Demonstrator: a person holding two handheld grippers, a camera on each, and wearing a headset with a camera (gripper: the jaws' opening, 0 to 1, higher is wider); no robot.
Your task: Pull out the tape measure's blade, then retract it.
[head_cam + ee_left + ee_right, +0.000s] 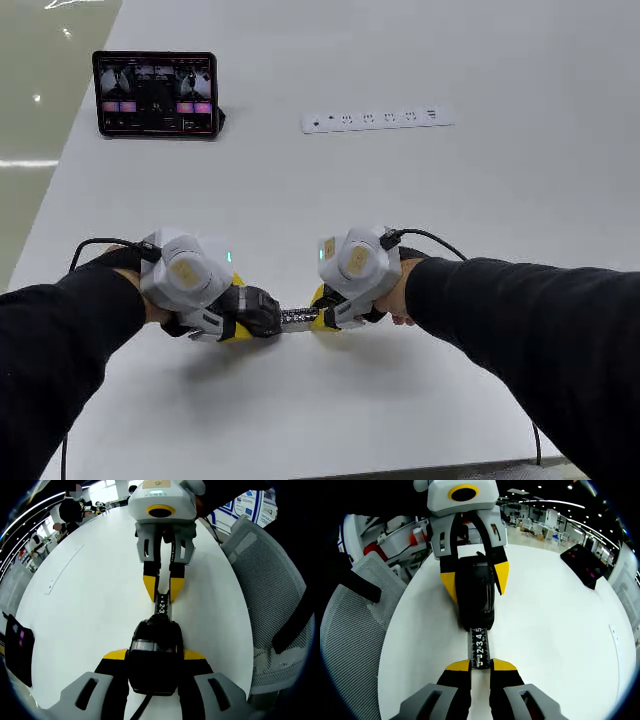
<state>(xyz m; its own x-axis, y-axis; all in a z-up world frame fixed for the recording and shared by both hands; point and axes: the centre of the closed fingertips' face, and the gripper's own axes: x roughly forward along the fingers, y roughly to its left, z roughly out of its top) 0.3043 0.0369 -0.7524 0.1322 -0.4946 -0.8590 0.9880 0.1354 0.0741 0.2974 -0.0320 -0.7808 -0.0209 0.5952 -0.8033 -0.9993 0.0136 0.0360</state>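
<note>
The black tape measure case (pixel 258 309) lies just above the white table, clamped between the yellow-tipped jaws of my left gripper (pixel 243 320). In the left gripper view the case (pixel 155 652) fills the space between the tips of that gripper (pixel 155 656). A short length of numbered blade (pixel 298 318) runs from the case to my right gripper (pixel 322 319), which is shut on the blade's end. In the right gripper view the blade (pixel 479 647) shows digits up to 5 and enters the tips of the right gripper (pixel 480 666); the case (pixel 476 600) sits beyond.
A tablet (pixel 157 93) stands at the far left of the table (pixel 450 200), and a white power strip (pixel 377 119) lies at the back middle. A mesh chair (pixel 270 595) stands beside the table's near edge. Cables trail from both grippers.
</note>
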